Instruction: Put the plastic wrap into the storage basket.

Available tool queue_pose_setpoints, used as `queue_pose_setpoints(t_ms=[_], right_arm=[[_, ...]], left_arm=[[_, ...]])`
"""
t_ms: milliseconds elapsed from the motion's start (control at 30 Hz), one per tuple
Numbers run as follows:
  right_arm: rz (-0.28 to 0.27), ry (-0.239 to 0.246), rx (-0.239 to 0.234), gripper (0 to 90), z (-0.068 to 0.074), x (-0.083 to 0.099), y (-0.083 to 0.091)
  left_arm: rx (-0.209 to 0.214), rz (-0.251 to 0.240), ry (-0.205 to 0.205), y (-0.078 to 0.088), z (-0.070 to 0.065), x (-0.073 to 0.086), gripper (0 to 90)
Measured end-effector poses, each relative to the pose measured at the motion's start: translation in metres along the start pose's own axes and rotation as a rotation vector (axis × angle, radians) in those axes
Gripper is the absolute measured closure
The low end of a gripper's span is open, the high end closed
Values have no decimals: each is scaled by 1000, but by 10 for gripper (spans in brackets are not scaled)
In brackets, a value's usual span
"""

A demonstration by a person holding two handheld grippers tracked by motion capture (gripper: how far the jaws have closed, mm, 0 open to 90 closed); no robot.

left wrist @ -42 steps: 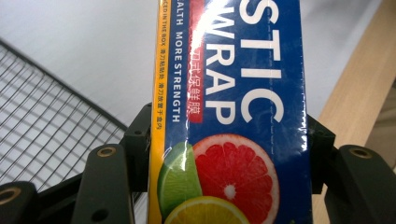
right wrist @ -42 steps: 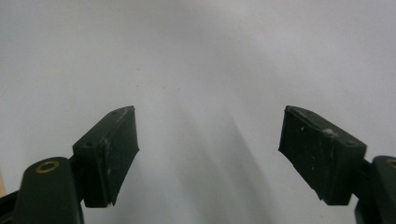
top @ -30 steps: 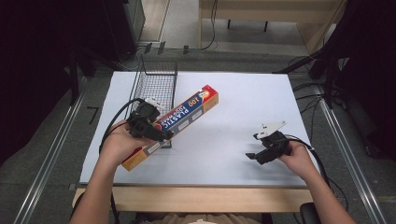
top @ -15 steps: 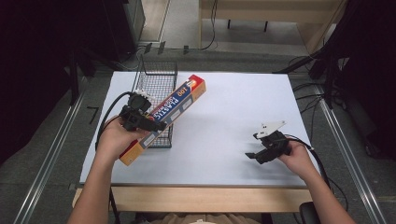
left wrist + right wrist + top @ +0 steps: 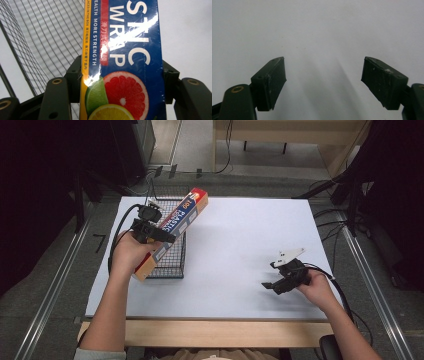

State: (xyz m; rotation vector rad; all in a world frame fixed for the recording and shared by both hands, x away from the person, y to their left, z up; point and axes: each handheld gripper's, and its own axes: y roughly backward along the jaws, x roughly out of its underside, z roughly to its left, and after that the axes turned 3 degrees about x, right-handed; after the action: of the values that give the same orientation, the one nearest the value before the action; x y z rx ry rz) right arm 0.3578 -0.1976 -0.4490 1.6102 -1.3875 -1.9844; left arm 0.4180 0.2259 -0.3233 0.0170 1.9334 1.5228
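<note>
Box [image 5: 172, 230] has moved up and left since a second ago, off the white tabletop [image 5: 240, 245] and now angled across the wire basket [image 5: 172, 255] at the table's left side. Left gripper [image 5: 162, 237] is clamped on the box's middle; its own view shows both jaws pressed against the sides of the blue fruit-print packaging [image 5: 122, 62], basket mesh [image 5: 42, 37] behind. Right gripper [image 5: 272, 285] sits near the table's right front, jaws spread wide with nothing between them, over bare white surface [image 5: 317, 30]. Wooden strip [image 5: 220, 332] along the near edge, grey floor [image 5: 45, 270] with metal rails [image 5: 50, 295] either side, dark equipment and cables at the back.
</note>
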Motion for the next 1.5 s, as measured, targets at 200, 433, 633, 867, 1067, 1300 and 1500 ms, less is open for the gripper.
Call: queue_pose_setpoints(t_ms=[200, 433, 633, 867, 1067, 1300, 1500], right_arm=[[8, 9, -2, 204, 1, -1, -1], [14, 11, -4, 204, 1, -1, -2], [24, 18, -7, 204, 1, -1, -3], [25, 23, -9, 204, 2, -1, -3], [33, 33, -7, 204, 3, 0, -4], [35, 32, -15, 204, 2, -1, -5], [32, 31, -17, 204, 2, -1, -5]], left_arm=[[-26, 4, 95, -6, 17, -10, 394], [-85, -2, 175, -18, 28, -19, 394], [-135, 3, 205, -26, 27, -26, 394], [-203, 3, 227, -36, 29, -33, 393], [-225, 14, 283, -46, 35, -35, 392], [-233, 46, 298, -65, 35, -35, 389], [-251, 73, 286, -81, 32, -37, 387]])
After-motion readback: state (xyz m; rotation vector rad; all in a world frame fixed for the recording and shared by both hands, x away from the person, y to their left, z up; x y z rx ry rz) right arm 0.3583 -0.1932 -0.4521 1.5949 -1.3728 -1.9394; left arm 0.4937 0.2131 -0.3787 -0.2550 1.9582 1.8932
